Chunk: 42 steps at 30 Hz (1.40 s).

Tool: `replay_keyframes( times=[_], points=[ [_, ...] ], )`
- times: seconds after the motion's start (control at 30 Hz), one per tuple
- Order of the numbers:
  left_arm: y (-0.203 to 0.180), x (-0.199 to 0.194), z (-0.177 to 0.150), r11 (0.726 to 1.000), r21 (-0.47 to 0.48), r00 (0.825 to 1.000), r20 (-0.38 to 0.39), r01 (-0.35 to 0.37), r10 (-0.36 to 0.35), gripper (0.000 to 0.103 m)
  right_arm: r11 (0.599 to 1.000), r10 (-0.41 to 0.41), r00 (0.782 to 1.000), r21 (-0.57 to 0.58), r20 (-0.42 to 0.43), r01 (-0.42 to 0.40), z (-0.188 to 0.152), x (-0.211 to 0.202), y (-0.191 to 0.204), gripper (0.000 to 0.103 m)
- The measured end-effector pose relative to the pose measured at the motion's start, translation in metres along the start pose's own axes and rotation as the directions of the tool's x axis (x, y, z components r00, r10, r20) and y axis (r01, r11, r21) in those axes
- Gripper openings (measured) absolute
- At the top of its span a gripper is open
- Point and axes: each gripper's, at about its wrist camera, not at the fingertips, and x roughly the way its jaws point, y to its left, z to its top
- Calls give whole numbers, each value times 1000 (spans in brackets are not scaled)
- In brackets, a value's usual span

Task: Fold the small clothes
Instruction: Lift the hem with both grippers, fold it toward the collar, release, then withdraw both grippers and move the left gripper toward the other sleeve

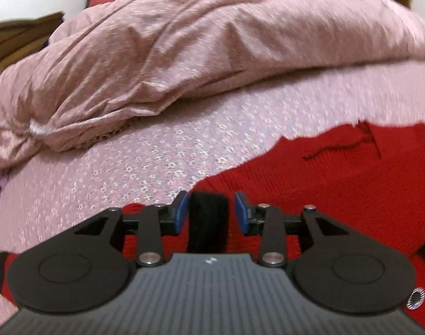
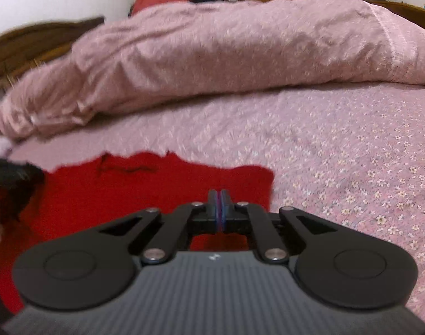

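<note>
On the flower-print bedsheet [image 2: 338,150] lies the red knit garment [image 1: 338,184], spread flat at the near edge of the bed, well short of the bunched pink duvet [image 1: 184,55] behind it. The left gripper [image 1: 211,209] stands partly open above the garment's left edge; a black ribbed band [image 1: 208,223], probably a cuff or trim, sits between its blue pads [image 1: 241,212], which do not press on it. The right gripper [image 2: 220,210] has its jaws closed pad to pad over the garment's right portion; whether knit is pinched between them cannot be told. Judged step: taking hold of the edges for a fold. Seat the band fully between the left pads before closing. Confirm that the right pads hold one layer only. Lift both edges evenly to keep the knit from stretching or skewing.
</note>
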Motion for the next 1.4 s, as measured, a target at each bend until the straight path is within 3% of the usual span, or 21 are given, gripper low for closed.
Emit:
replay_keyframes(
  times=[0.07, 0.2, 0.43, 0.57, 0.7, 0.77, 0.93, 1.13, 1.23, 1.37, 1.4],
  points=[
    [3, -5, 1, 1000, 2, 1000, 10, -14, 14, 44, 999, -39, 999, 14, -38, 40, -8, 13, 0, 5],
    [7, -6, 0, 998, 18, 998, 13, -56, 56, 44, 997, -33, 999, 67, -3, 33, -13, 12, -3, 5],
    [-7, -18, -15, 996, -23, 996, -12, 89, -90, 44, 991, -33, 999, 127, -19, 35, -3, -8, -4, 6],
    [-16, -17, -29, 989, -51, 989, -47, 137, -140, 44, 996, -22, 1000, 92, -10, 23, -8, -38, 11, 6],
    [-24, 1, -44, 993, -57, 987, -122, 100, -106, 45, 993, 7, 997, 116, -76, 2, -23, -45, 18, 6],
    [-27, 5, -51, 993, -85, 991, -103, 80, -88, 46, 992, -7, 994, 128, -109, 21, -33, -35, 18, 6],
    [-41, -3, -54, 998, -57, 995, -96, 14, -20, 50, 985, -39, 998, 166, -39, 45, -49, -31, 22, 2],
    [-27, -32, -59, 992, -113, 995, -84, 46, -56, 56, 986, -1, 1000, 168, -20, 4, -48, -57, 28, 7],
    [-20, -52, -67, 986, -146, 994, -68, 80, -91, 61, 990, -8, 1000, 139, -9, 10, -50, -74, 38, 7],
    [-10, -77, -80, 974, -185, 989, -49, 132, -143, 91, 989, 1, 1000, 146, 16, -4, -56, -99, 49, 8],
    [-9, -82, -83, 972, -192, 988, -47, 137, -149, 93, 988, 11, 1000, 153, 23, -15, -58, -106, 53, 8]
  ],
)
